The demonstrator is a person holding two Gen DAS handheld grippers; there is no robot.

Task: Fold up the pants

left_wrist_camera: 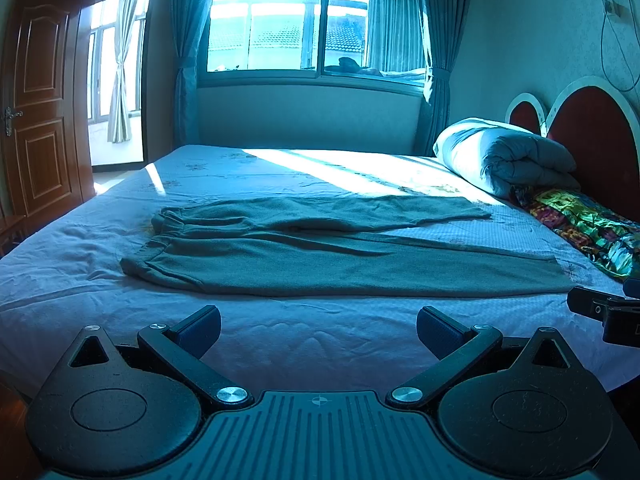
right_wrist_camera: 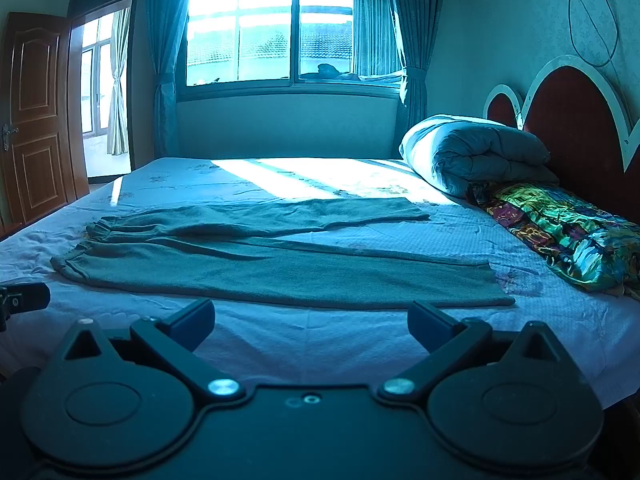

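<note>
Nearest the left wrist camera, the left gripper (left_wrist_camera: pixel 319 330) hovers over the front edge of the bed with its jaws spread wide and nothing between them. The right gripper (right_wrist_camera: pixel 311 326) sits the same way in its own view, jaws released and empty, and part of it shows at the right edge of the left view. Both hang above bare sheet, apart from the cloth.

Just beyond the fingertips lie the pants (left_wrist_camera: pixel 320 252), a dark grey-green pair spread flat across the bed sheet (left_wrist_camera: pixel 280 344). The waistband (left_wrist_camera: pixel 168 224) is to the left and bunched in small folds; the two legs run to the right, the nearer leg broad and flat, the farther one angled slightly away so that a wedge of sheet shows between the hems. In the right view the pants (right_wrist_camera: pixel 280 264) lie the same way.

No containers appear in either view.

The sheet is pale and lightly wrinkled, with a bright band of sunlight across its far half. To the right, a patterned multicoloured cloth (right_wrist_camera: pixel 560 236) lies near the headboard (right_wrist_camera: pixel 572 128), and a rolled quilt (right_wrist_camera: pixel 472 156) rests just behind it. Farther back, a wide window (left_wrist_camera: pixel 296 24) with drawn-back curtains fills the far wall. At the left a brown wooden door (left_wrist_camera: pixel 36 100) stands open beside a lit doorway.
</note>
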